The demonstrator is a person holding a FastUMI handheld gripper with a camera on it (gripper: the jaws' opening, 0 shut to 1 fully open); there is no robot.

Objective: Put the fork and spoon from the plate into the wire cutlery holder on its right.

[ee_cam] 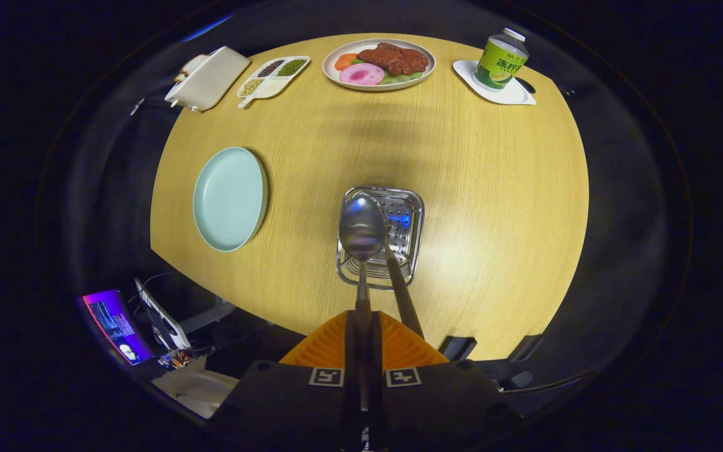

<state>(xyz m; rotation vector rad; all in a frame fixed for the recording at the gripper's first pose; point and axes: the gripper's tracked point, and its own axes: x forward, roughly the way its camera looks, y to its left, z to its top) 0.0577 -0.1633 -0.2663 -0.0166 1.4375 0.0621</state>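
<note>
I look down on a wooden table (pixel 493 207). My gripper (pixel 362 321) is shut on the thin handle of a metal spoon (pixel 361 227). The spoon's bowl hangs over the near left part of the square wire cutlery holder (pixel 413 202). A second utensil with a brown handle (pixel 403 295) stands in the holder and leans back toward my right finger; its head is hidden behind the spoon bowl. To the left of the holder lies the pale green plate (pixel 230 198) with nothing on it.
Along the far edge stand a white box-like item (pixel 208 78), a divided dish of beans (pixel 273 76), a plate of food (pixel 379 63) and a green bottle (pixel 501 59) on a white tray. The table's near edge runs just below the holder. A lit screen (pixel 117 323) sits below it.
</note>
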